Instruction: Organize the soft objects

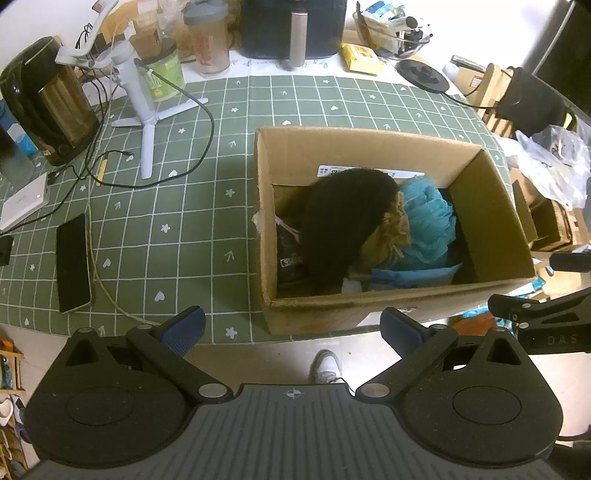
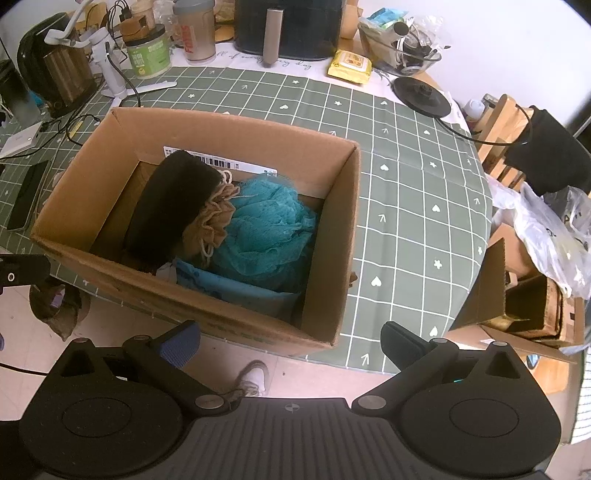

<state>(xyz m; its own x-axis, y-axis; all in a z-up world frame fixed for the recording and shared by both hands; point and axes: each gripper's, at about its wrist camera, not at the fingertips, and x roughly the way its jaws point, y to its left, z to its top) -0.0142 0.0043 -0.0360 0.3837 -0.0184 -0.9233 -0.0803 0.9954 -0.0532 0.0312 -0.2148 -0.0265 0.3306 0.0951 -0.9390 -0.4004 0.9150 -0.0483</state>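
Observation:
An open cardboard box (image 1: 369, 142) (image 2: 207, 125) stands on the green checked tablecloth near the table's front edge. Inside lie a black fuzzy soft item (image 1: 343, 218) (image 2: 173, 199), a tan mesh puff (image 1: 397, 227) (image 2: 214, 218), a teal mesh sponge (image 1: 428, 225) (image 2: 266, 225) and a blue cloth (image 1: 410, 277) (image 2: 229, 288). My left gripper (image 1: 291, 326) is open, held back over the floor in front of the box with nothing between its fingers. My right gripper (image 2: 290, 341) is open too, empty, just before the box's near right corner.
A phone (image 1: 73, 258), cables, a white tripod stand (image 1: 146, 114) and a kettle (image 1: 48, 103) sit left of the box. Jars, a dark appliance (image 2: 288, 26) and a yellow pack (image 2: 351, 66) line the back. A person's shoe (image 2: 255, 378) is on the floor below.

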